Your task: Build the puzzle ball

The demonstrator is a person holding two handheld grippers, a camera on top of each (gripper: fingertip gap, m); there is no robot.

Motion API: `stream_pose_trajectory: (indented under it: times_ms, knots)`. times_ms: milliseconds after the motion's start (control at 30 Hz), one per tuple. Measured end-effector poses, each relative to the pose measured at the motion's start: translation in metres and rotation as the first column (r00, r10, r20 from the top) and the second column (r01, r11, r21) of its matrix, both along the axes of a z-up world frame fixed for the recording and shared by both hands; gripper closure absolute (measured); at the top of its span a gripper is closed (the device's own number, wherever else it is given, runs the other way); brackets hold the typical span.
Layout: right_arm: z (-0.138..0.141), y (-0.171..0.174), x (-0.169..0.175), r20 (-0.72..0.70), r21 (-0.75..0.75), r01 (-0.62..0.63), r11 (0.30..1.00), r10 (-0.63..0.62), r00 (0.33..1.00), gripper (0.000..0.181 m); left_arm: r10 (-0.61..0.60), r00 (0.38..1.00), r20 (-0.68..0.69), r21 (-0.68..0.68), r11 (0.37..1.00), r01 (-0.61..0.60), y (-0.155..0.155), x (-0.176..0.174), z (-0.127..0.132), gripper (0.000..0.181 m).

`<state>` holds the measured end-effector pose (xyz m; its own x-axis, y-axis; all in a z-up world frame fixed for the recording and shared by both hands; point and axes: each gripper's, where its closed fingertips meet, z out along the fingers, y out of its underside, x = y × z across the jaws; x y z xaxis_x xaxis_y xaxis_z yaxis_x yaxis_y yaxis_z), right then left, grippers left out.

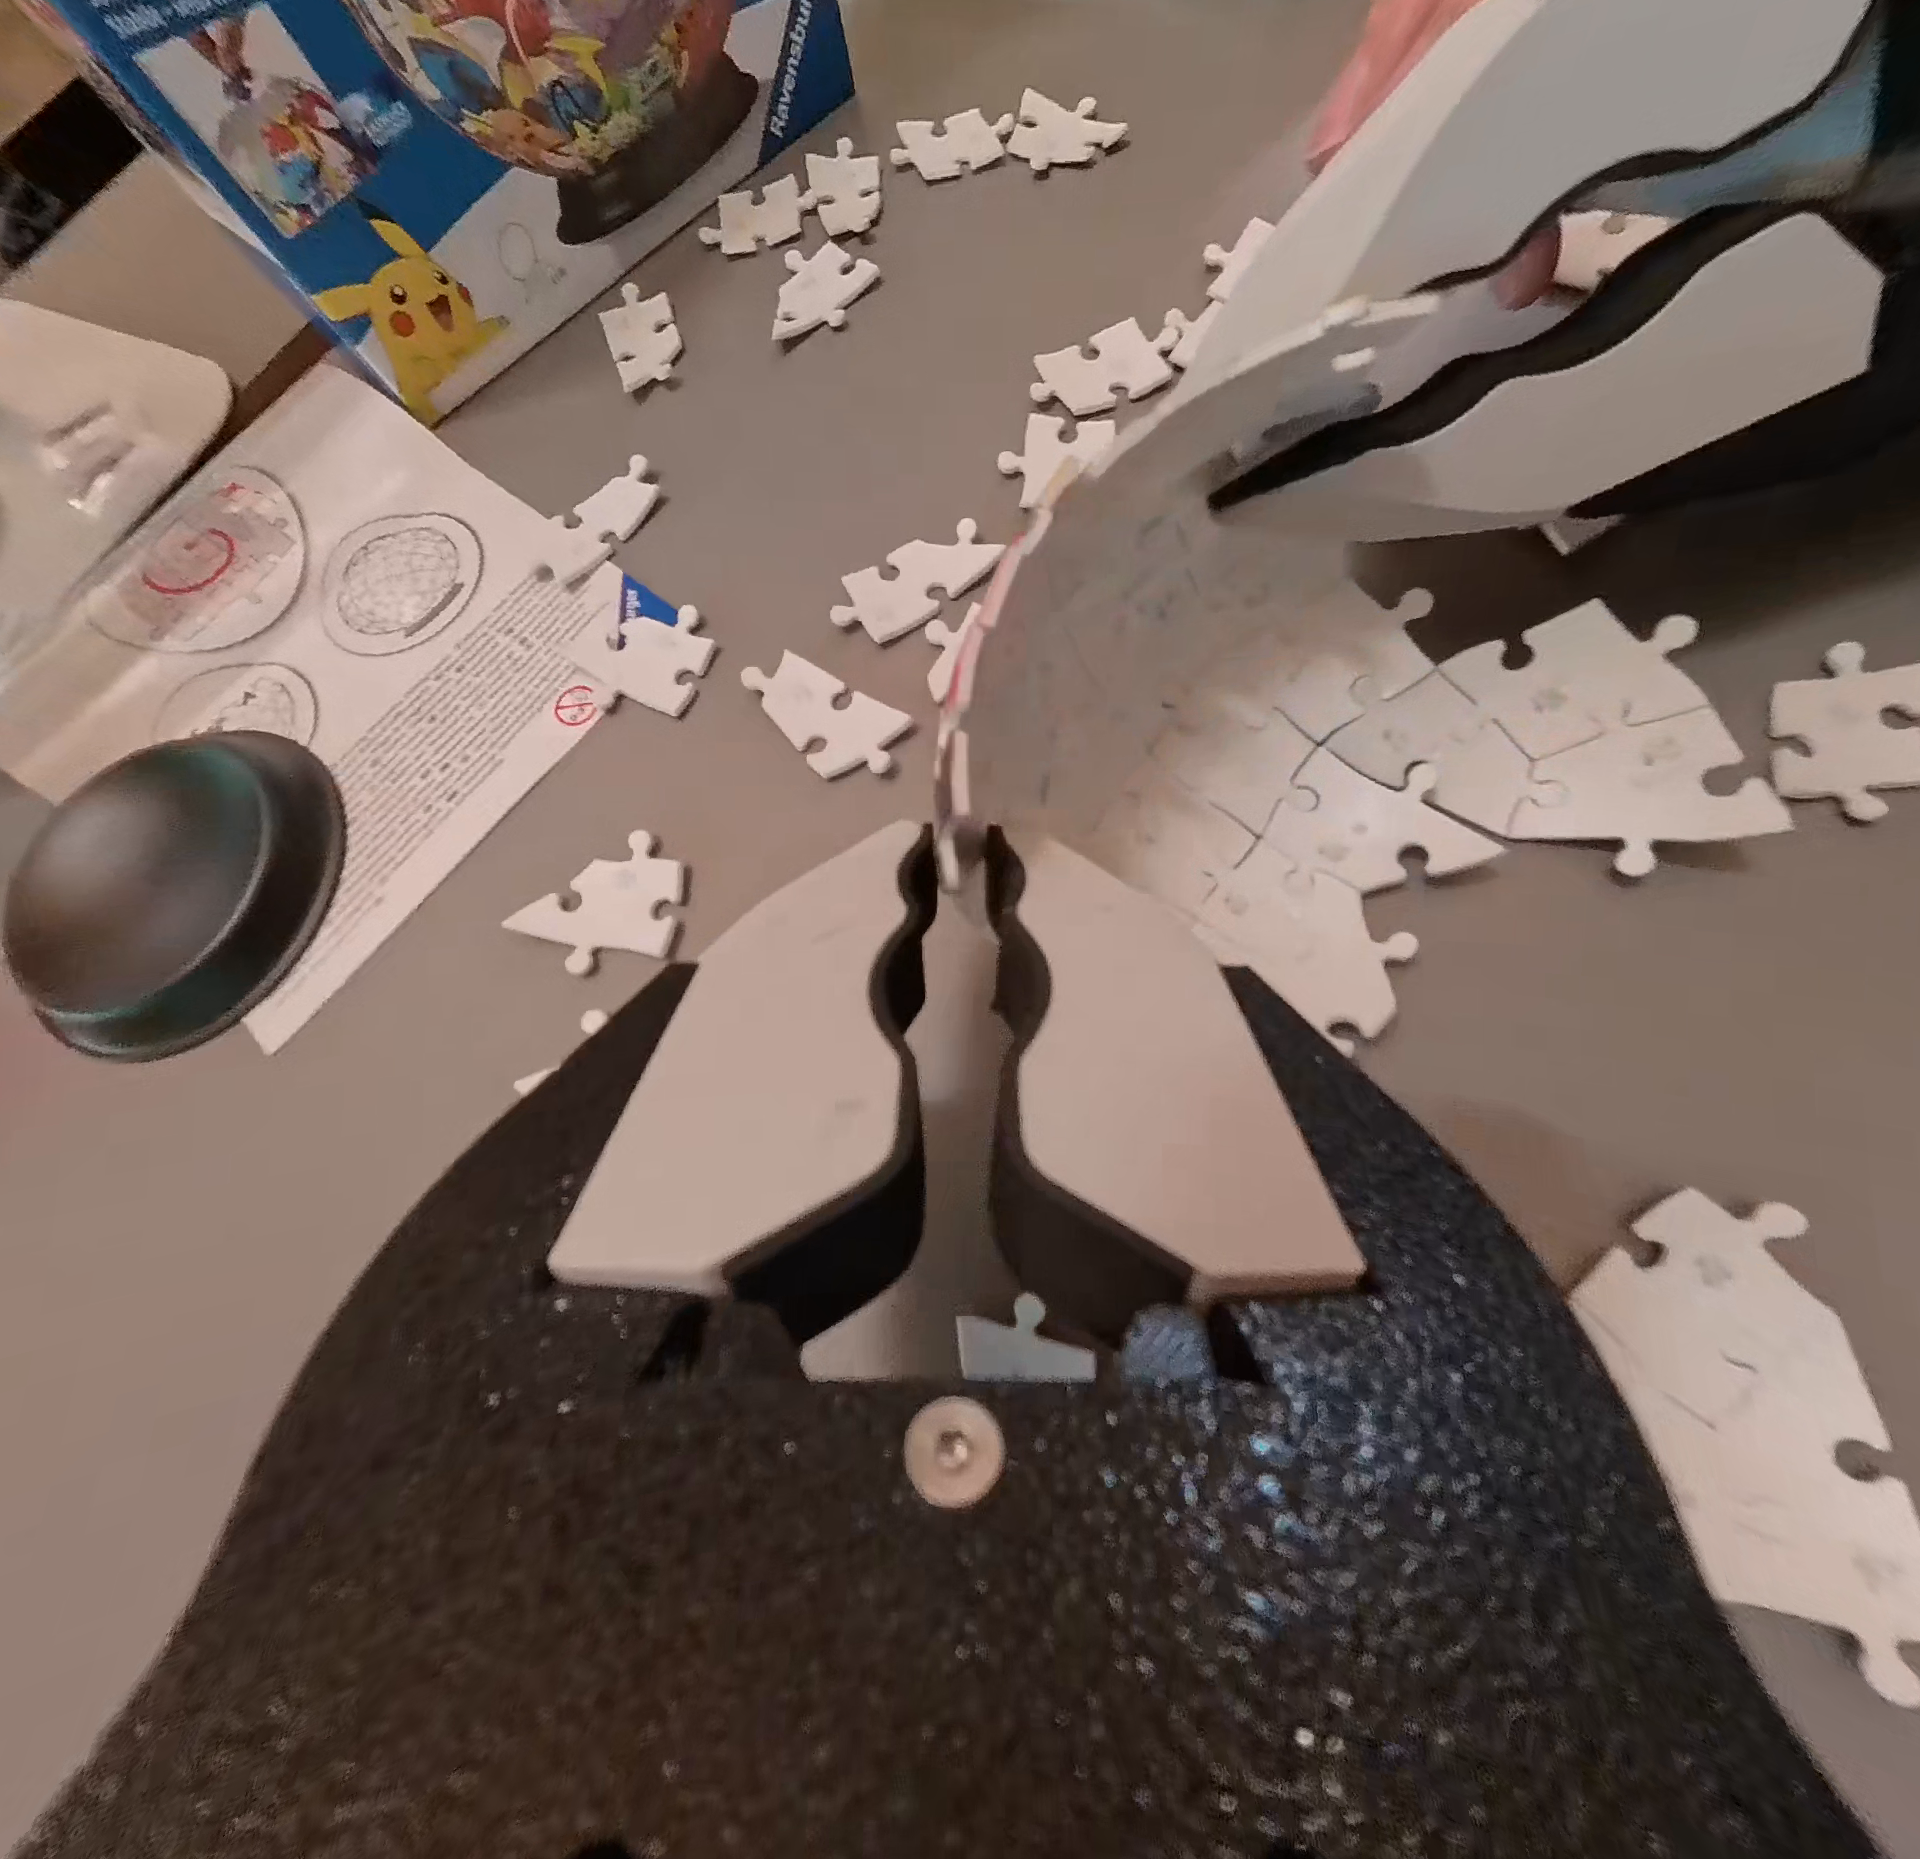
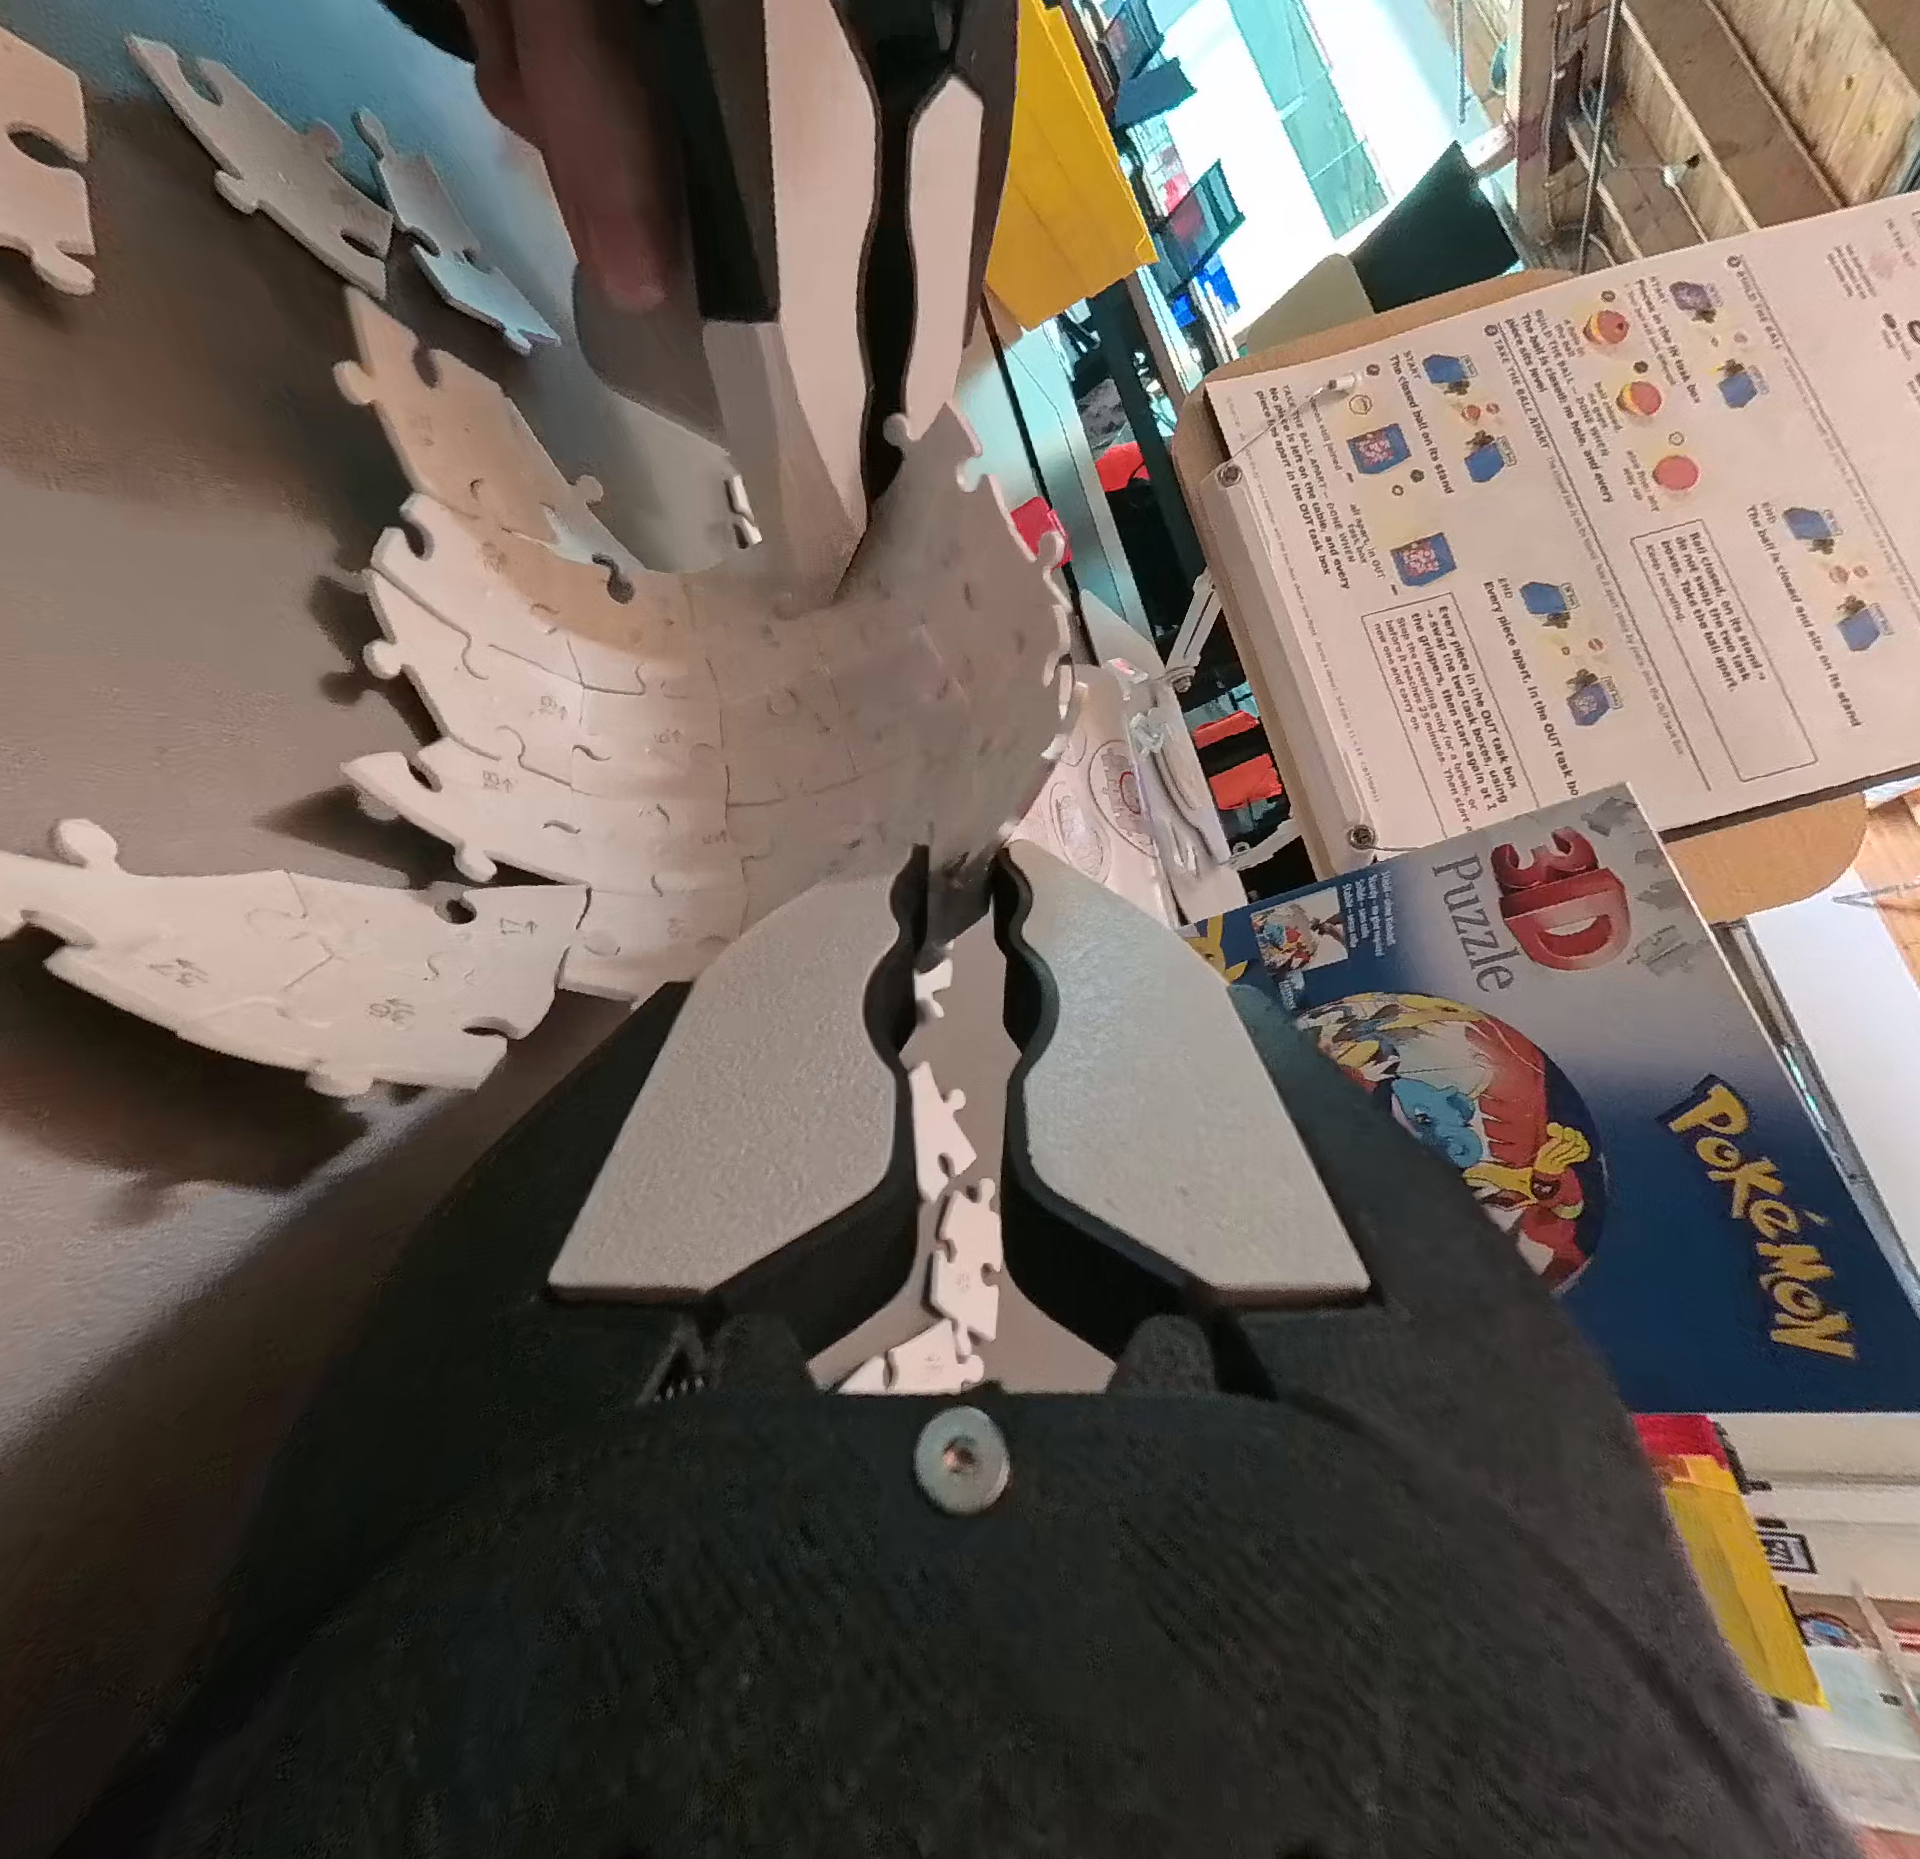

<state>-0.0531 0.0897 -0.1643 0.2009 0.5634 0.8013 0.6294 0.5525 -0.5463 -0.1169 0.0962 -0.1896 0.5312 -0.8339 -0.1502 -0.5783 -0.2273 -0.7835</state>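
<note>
Puzzle ball shell (image 1: pixel 1101 666), half-built and arching up just right of the black stand (image 1: pixel 171 890), was clenched at opposite edges by my left gripper (image 1: pixel 961 853) and right gripper (image 2: pixel 951 879), so I figured any twist could've popped the seams.

Two matching handheld grippers — black bodies, pale grey fingers.
The left gripper (image 1: pixel 964 853) and right gripper (image 2: pixel 956 879) each have a speckled, grainy black housing, one silver screw at centre, and flat grey finger plates edged with wavy black pads — no cables visible.
</note>
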Motion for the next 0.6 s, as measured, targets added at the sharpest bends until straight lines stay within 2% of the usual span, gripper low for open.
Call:
stream_pose_trajectory:
  times_ms: [133, 267, 367, 467, 600]
  knots:
    - [-0.007, -0.004, 0.003, 0.021, -0.083, -0.030, 0.996, 0.032, 0.999, 0.153, -0.009, 1.000, -0.030, 0.071, 0.997, 0.011, -0.002, 0.001, 0.004, 0.174]
    - [0.001, -0.010, 0.003, -0.029, -0.178, -0.064, 0.982, 0.060, 0.998, 0.142, 0.008, 0.996, -0.091, 0.193, 0.981, 0.010, -0.004, 0.003, 0.012, 0.174]
    - [0.017, -0.013, 0.001, -0.109, -0.192, -0.092, 0.977, 0.072, 0.991, 0.144, 0.031, 0.988, -0.150, 0.290, 0.957, 0.014, -0.006, 0.005, 0.018, 0.174]
    - [0.023, -0.012, 0.002, -0.129, -0.163, -0.089, 0.983, 0.068, 0.989, 0.155, 0.040, 0.976, -0.214, 0.392, 0.919, 0.048, -0.007, 0.008, 0.023, 0.173]
    - [0.021, -0.012, 0.001, -0.096, -0.126, -0.081, 0.989, 0.069, 0.993, 0.170, 0.041, 0.972, -0.233, 0.414, 0.908, 0.061, -0.008, 0.010, 0.024, 0.173]
